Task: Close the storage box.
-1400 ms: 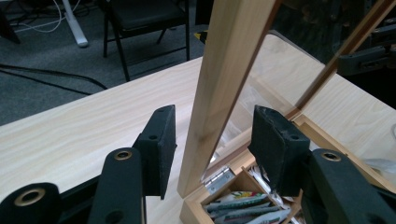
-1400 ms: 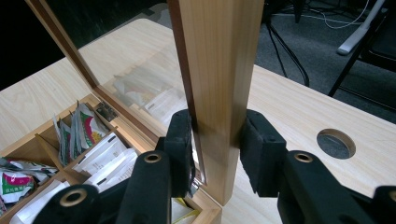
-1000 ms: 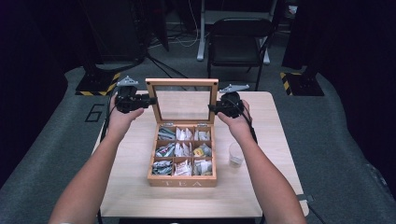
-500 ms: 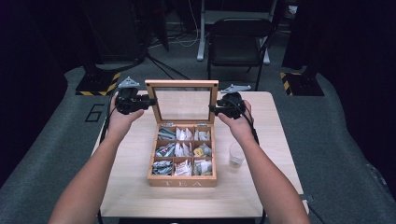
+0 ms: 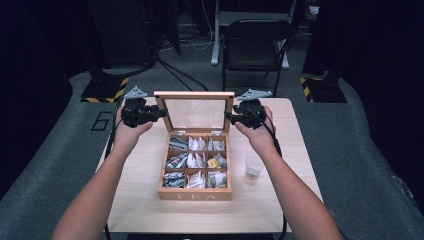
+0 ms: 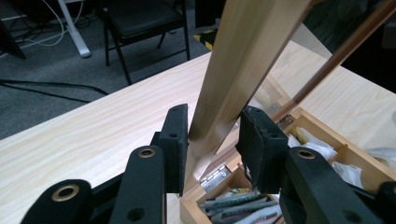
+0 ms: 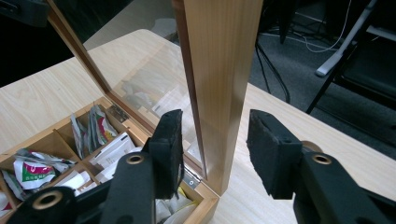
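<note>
Tea box [image 5: 196, 187] in middle of table [image 5: 145, 210], its glass lid [image 5: 194, 112] standing upright at far side. My left gripper [image 5: 161, 113] pinching left edge of lid frame, both pads pressed on wood. My right gripper [image 5: 228, 117] at right edge of lid; jaws just been opening, frame between them, gap visible at outer pad, so no grip now. Tea bags [image 5: 195, 161] fill compartments. Plastic cup [image 5: 253, 165] just right of box, near my right forearm.

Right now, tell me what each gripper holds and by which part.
The left gripper clamps the tea box lid by its left side frame. The right gripper straddles the lid's right side frame, with a gap at one pad, gripping nothing.
</note>
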`<state>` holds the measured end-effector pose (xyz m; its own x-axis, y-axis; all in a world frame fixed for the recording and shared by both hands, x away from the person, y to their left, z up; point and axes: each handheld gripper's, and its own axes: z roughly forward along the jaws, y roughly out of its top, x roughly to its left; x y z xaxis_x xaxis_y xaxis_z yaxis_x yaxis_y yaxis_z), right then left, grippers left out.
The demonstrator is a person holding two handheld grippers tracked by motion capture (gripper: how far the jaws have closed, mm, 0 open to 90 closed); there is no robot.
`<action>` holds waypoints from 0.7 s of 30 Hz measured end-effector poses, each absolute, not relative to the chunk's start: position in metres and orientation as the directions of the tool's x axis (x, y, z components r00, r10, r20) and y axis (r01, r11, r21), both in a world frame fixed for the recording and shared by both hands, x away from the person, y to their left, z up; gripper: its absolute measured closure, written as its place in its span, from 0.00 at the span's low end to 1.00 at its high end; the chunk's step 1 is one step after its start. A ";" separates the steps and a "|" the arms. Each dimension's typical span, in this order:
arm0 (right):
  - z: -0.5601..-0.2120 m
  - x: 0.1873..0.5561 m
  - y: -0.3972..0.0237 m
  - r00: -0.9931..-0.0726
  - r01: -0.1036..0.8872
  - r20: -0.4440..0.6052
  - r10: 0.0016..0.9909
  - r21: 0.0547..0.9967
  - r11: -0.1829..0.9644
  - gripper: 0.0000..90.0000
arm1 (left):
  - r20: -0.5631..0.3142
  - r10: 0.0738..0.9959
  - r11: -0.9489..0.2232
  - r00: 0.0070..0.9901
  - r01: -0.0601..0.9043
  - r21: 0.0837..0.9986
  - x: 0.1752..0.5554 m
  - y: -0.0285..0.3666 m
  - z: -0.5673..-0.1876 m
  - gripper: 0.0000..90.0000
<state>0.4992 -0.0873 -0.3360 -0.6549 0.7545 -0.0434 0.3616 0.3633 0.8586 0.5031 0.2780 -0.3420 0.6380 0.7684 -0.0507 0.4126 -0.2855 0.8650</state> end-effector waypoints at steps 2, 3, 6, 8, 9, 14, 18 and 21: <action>-0.333 0.497 -0.087 -0.659 0.353 -0.049 0.751 0.861 0.366 0.63 | -0.048 0.768 -0.289 0.639 0.412 0.864 0.502 0.278 -0.342 0.71; -0.331 0.496 -0.086 -0.657 0.352 -0.051 0.752 0.862 0.365 0.64 | -0.048 0.767 -0.291 0.639 0.413 0.863 0.501 0.278 -0.342 0.71; -0.326 0.493 -0.085 -0.666 0.342 -0.060 0.744 0.862 0.375 0.65 | -0.046 0.766 -0.298 0.641 0.418 0.858 0.499 0.278 -0.341 0.70; -0.324 0.491 -0.084 -0.663 0.348 -0.058 0.746 0.859 0.376 0.65 | -0.047 0.766 -0.297 0.641 0.418 0.858 0.498 0.278 -0.341 0.70; -0.323 0.491 -0.084 -0.665 0.347 -0.059 0.744 0.858 0.379 0.66 | -0.051 0.765 -0.294 0.641 0.419 0.859 0.498 0.278 -0.342 0.70; -0.321 0.490 -0.085 -0.670 0.347 -0.059 0.740 0.857 0.382 0.70 | -0.048 0.758 -0.303 0.650 0.417 0.857 0.495 0.279 -0.342 0.70; -0.321 0.490 -0.084 -0.674 0.350 -0.060 0.737 0.852 0.389 0.71 | -0.045 0.758 -0.303 0.650 0.413 0.859 0.492 0.279 -0.341 0.70; -0.322 0.488 -0.084 -0.677 0.346 -0.064 0.733 0.851 0.394 0.71 | -0.048 0.754 -0.298 0.655 0.406 0.864 0.487 0.281 -0.337 0.70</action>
<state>0.4885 -0.0844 -0.3215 -0.6770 0.7332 -0.0643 0.3462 0.3944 0.8512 0.4875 0.2812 -0.3367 0.6550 0.7541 -0.0477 0.4056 -0.2976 0.8642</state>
